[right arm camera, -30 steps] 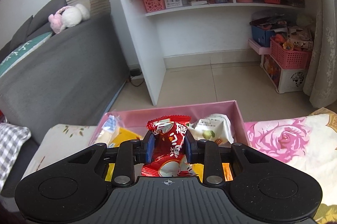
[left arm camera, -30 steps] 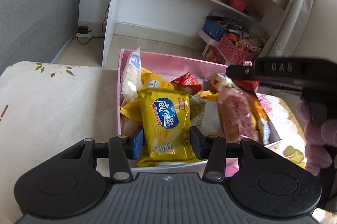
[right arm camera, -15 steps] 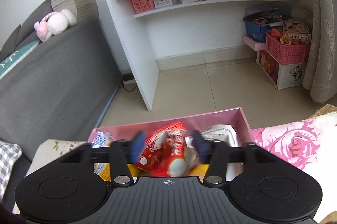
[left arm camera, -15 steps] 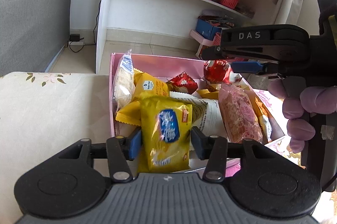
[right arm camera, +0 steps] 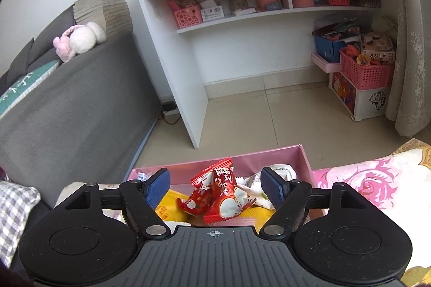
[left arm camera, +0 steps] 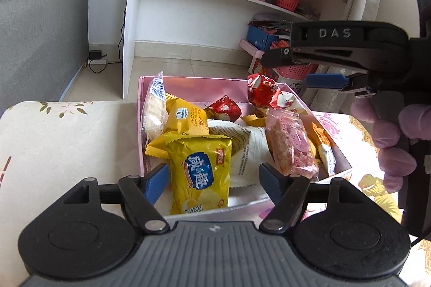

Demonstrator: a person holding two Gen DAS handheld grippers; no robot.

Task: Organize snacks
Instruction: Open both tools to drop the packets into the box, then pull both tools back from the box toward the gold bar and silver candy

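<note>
At the left, the left gripper [left arm camera: 214,180] had just been opening: its blue pads now stood wide, clear of the yellow packet [left arm camera: 200,173], where a second ago they clamped it. The packet lay let go at the near end of the pink box [left arm camera: 188,86], a blue oval with Chinese characters on its front. Just behind it, a smaller yellow pack [left arm camera: 187,118] carried print too small to read. Over to the right, the right gripper [right arm camera: 215,188] had been opening too, jaws wide, and the red candy bag [right arm camera: 219,192] it pinched before sat loose between them, white Chinese characters on it. Both snacks looked delivered into the box, both tools free. "DAS" was embossed on the right tool's body.
</note>
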